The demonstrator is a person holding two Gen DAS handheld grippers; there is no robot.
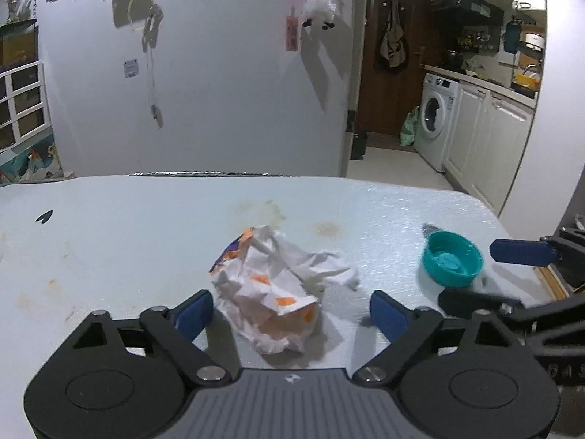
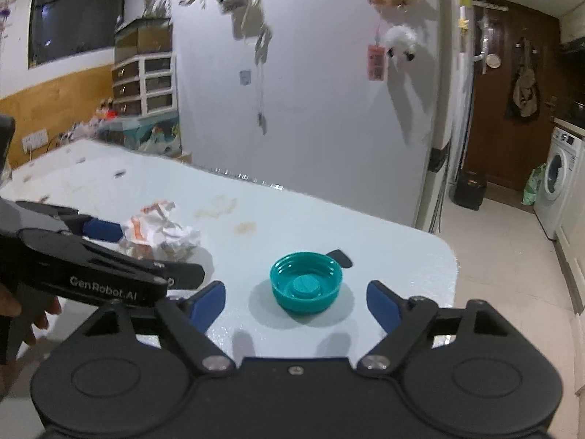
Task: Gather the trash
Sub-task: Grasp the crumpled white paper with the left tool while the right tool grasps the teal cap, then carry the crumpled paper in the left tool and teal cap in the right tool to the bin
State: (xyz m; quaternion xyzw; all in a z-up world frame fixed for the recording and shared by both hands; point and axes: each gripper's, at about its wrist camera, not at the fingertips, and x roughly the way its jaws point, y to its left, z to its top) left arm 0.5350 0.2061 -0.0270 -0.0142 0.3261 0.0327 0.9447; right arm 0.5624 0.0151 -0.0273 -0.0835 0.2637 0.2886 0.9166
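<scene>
You were at the reach-in step, with nothing yet picked up. Your left gripper [image 1: 291,309] stood wide open and empty, its blue pads on either side of the crumpled wrapper [image 1: 272,291], which lay at lower centre of the left wrist view, near neither pad closely enough to say it touched. Your right gripper [image 2: 294,301] was likewise spread wide and held nothing, and the teal bottle cap [image 2: 306,282], lying open side up, sat just ahead of its fingers at lower centre of the right wrist view. I judge the next move called for easing each tool forward and down, then closing: gently on the soft paper, squarely across the cap's rim so it would not skid. The pale blue table [image 1: 109,241] showed brownish stains near the middle. Behind it stood a white wall with hanging trinkets, and at the right of the frame a kitchen with a washing machine [image 1: 435,119].
</scene>
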